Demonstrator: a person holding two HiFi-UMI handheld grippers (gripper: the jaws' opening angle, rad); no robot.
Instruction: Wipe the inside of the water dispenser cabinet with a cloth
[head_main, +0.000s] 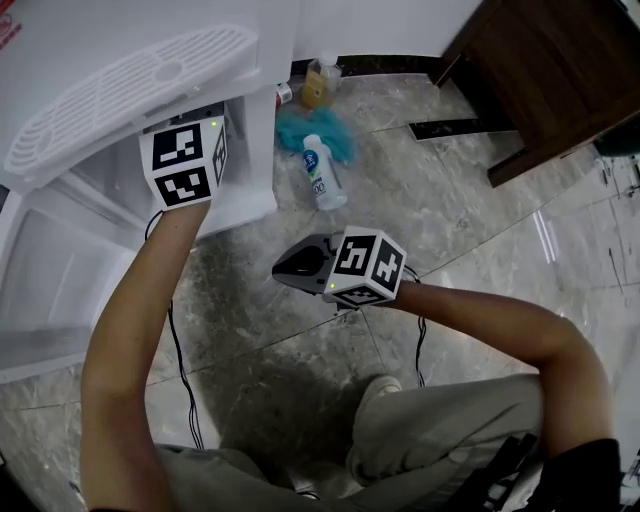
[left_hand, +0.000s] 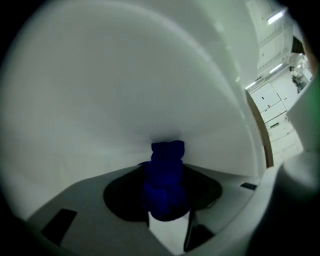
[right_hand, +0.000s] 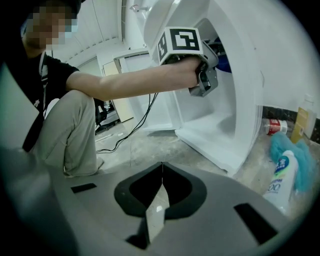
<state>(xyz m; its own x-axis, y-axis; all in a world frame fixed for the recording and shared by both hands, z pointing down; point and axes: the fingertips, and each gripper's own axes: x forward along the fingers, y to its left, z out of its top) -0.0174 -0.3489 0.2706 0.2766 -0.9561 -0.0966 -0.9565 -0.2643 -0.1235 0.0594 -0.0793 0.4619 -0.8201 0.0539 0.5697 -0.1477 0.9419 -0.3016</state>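
The left gripper (left_hand: 167, 209) reaches roughly level into the open white cabinet (head_main: 255, 150) of the water dispenser. Its jaws stand partly apart, clamped on a bunched dark blue cloth (left_hand: 165, 172). The cloth sticks out ahead of the jaws, and its far end appears to meet the cabinet's plain white inner wall (left_hand: 125, 85). In the head view only this gripper's marker cube shows at the cabinet mouth; the jaws and cloth are hidden inside.

The right gripper (right_hand: 161, 172) hangs outside the cabinet over the marble floor (head_main: 460, 210), angled down. Its jaws are fully together with nothing between them.

The person (right_hand: 75, 115) crouches in front of the dispenser. On the floor just beside the cabinet's outer wall, a white bottle (head_main: 321, 172) lies partly on a teal rag (head_main: 300, 128). A yellowish bottle (head_main: 319, 82) and a red can (head_main: 285, 94) sit behind them by the wall.
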